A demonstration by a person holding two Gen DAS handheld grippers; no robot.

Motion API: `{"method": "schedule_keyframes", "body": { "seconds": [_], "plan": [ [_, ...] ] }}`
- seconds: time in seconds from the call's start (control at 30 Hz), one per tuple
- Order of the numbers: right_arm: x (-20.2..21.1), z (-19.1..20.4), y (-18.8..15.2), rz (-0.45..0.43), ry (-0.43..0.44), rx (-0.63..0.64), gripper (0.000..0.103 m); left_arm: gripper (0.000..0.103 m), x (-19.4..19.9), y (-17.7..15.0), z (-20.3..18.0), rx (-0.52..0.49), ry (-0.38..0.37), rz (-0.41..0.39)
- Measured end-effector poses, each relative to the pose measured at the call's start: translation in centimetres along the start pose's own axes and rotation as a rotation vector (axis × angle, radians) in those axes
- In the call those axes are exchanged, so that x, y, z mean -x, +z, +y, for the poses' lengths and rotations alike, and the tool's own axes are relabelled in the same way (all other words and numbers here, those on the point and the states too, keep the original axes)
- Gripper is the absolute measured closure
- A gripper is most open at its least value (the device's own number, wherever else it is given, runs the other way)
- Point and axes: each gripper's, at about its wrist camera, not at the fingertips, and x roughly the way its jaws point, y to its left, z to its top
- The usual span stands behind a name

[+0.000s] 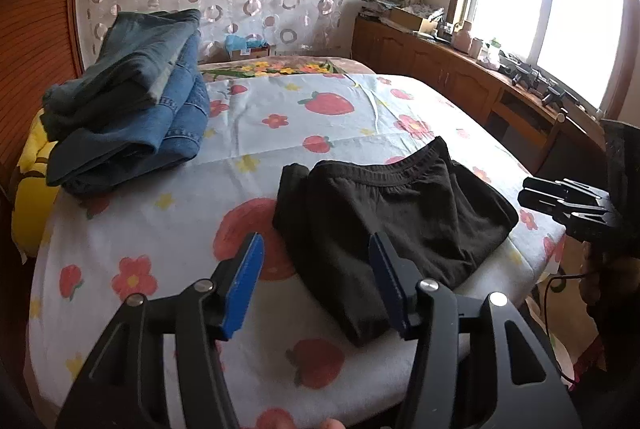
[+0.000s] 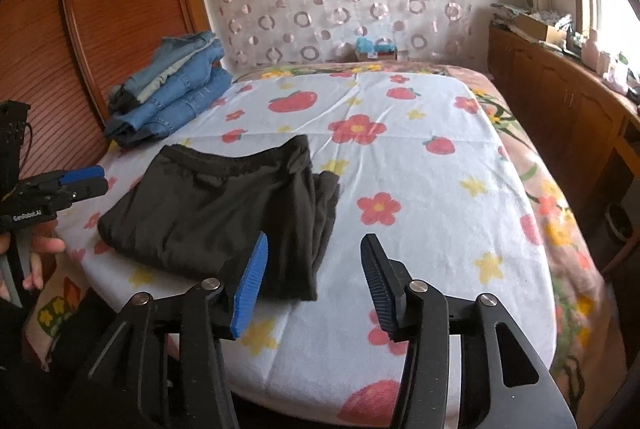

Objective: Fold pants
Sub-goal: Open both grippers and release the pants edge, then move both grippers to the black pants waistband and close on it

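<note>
Black pants (image 1: pixel 400 213) lie folded into a compact rectangle near the front edge of the bed, waistband toward the far side; they also show in the right wrist view (image 2: pixel 224 205). My left gripper (image 1: pixel 316 257) is open and empty, held just above the pants' near left corner. My right gripper (image 2: pixel 314 261) is open and empty, above the sheet just right of the pants. In the right wrist view the left gripper (image 2: pixel 86 181) shows at the left edge. In the left wrist view the right gripper (image 1: pixel 532 195) shows at the right edge.
A stack of folded blue jeans (image 1: pixel 132 101) sits at the far left of the bed, also in the right wrist view (image 2: pixel 172 93). The strawberry-print sheet (image 1: pixel 320 117) covers the bed. A wooden cabinet (image 1: pixel 460 69) with clutter runs along the right under the window.
</note>
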Motion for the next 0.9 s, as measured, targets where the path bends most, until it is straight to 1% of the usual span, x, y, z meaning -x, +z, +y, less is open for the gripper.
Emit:
{"method": "schedule_keyframes", "body": {
  "seconds": [0.17,0.4,0.63,0.8,0.9],
  "plan": [
    [-0.8,-0.2,1.0,0.003,0.000,0.001,0.047,0.048,-1.8,1.0,-0.2,-0.011,-0.011,0.039],
    [-2.8,0.1,2.3,0.017,0.016,0.020,0.044,0.048,-4.5,2.2,-0.1,-0.029,0.026,0.109],
    [-5.3,-0.2,3.1,0.064,0.030,0.023,0.043,0.048,-6.3,2.9,0.3,-0.024,0.005,0.152],
    [-6.7,0.1,3.5,0.090,0.043,0.033,0.043,0.048,-7.0,2.7,0.8,-0.009,-0.018,0.175],
    [-7.5,0.1,3.4,0.111,0.051,0.030,0.043,0.048,-7.2,2.3,1.3,0.025,-0.057,0.177]
  ]
}}
